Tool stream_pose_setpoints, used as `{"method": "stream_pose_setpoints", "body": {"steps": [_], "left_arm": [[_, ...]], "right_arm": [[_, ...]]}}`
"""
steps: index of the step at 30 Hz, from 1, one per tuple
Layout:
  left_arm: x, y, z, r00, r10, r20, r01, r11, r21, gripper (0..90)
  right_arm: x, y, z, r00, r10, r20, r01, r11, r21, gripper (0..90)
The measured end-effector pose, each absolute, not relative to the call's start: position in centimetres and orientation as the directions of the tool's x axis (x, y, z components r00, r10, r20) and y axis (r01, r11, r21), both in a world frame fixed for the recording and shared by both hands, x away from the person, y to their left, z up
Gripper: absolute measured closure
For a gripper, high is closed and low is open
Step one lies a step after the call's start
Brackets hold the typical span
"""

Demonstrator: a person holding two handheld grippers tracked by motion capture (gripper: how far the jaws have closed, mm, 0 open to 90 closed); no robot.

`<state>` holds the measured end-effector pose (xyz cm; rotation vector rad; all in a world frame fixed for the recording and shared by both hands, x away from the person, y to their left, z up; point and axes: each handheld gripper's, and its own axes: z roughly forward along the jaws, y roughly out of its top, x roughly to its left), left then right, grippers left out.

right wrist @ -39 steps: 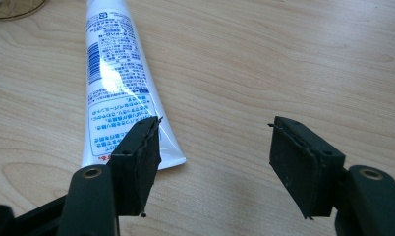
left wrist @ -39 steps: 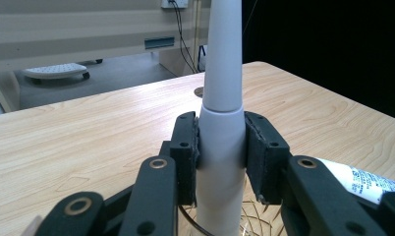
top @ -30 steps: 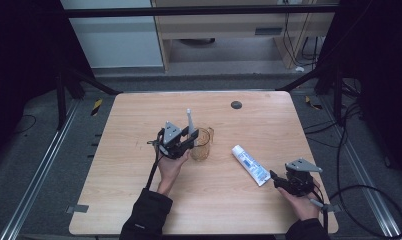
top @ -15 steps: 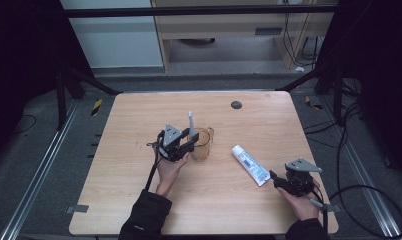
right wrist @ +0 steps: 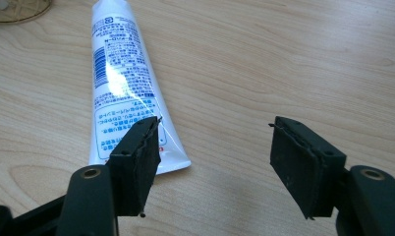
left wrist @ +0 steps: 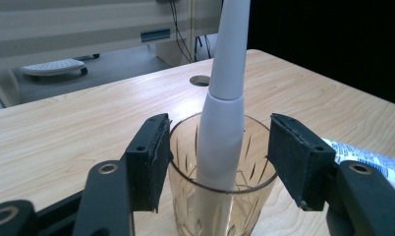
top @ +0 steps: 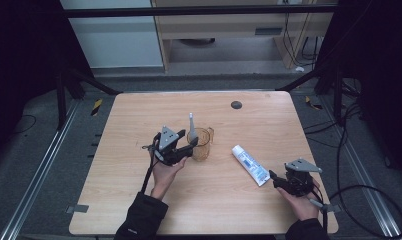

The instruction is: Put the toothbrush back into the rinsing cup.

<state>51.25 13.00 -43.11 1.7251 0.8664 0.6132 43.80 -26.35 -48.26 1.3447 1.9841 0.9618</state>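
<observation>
In your left gripper view the white toothbrush handle (left wrist: pixel 220 132) runs off the top edge, so its head is cut off, and the amber glass (left wrist: pixel 220 196) loses its base below the frame. The toothpaste tube (right wrist: pixel 124 83) loses its cap end at the top of your right gripper view.

Table (top: pixel 139 200): light wood, round dark grommet (top: pixel 236 104) near far edge. Toothpaste tube (top: pixel 250 165): white with blue print, lay flat on the right half, slanted. Floor: grey, with cables (top: pixel 349 150) at right. Behind: pale cabinet (top: pixel 214 30).
</observation>
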Motion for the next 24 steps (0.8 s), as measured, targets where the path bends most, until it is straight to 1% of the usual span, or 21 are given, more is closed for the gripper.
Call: {"method": "stream_pose_setpoints", "body": {"steps": [6, 9, 13, 19, 24], "left_arm": [[50.2, 13.4, -42.5, 0.607, 0.794, 0.036, 0.248, -0.231, 0.941, 38.8], [49.8, 13.5, -42.4, 0.61, 0.792, 0.033, 0.27, -0.247, 0.931, 38.2], [49.0, 13.7, -42.3, 0.615, 0.784, 0.082, 0.274, -0.31, 0.91, 37.8], [47.9, 15.5, -42.8, 0.617, 0.781, 0.1, 0.303, -0.352, 0.885, 36.7], [46.9, 17.4, -43.6, 0.606, 0.791, 0.083, 0.331, -0.346, 0.878, 36.5]], "right_arm": [[43.7, -26.4, -48.1, -0.344, 0.938, -0.05, 0.534, 0.239, 0.811, 35.1], [43.5, -26.4, -47.9, -0.342, 0.939, -0.039, 0.536, 0.229, 0.813, 35.0], [43.2, -26.4, -47.4, -0.344, 0.938, -0.038, 0.517, 0.223, 0.827, 34.8], [43.1, -26.5, -47.1, -0.342, 0.939, -0.036, 0.508, 0.217, 0.834, 34.8], [43.1, -26.3, -46.9, -0.352, 0.935, -0.042, 0.501, 0.226, 0.836, 34.9]]}}
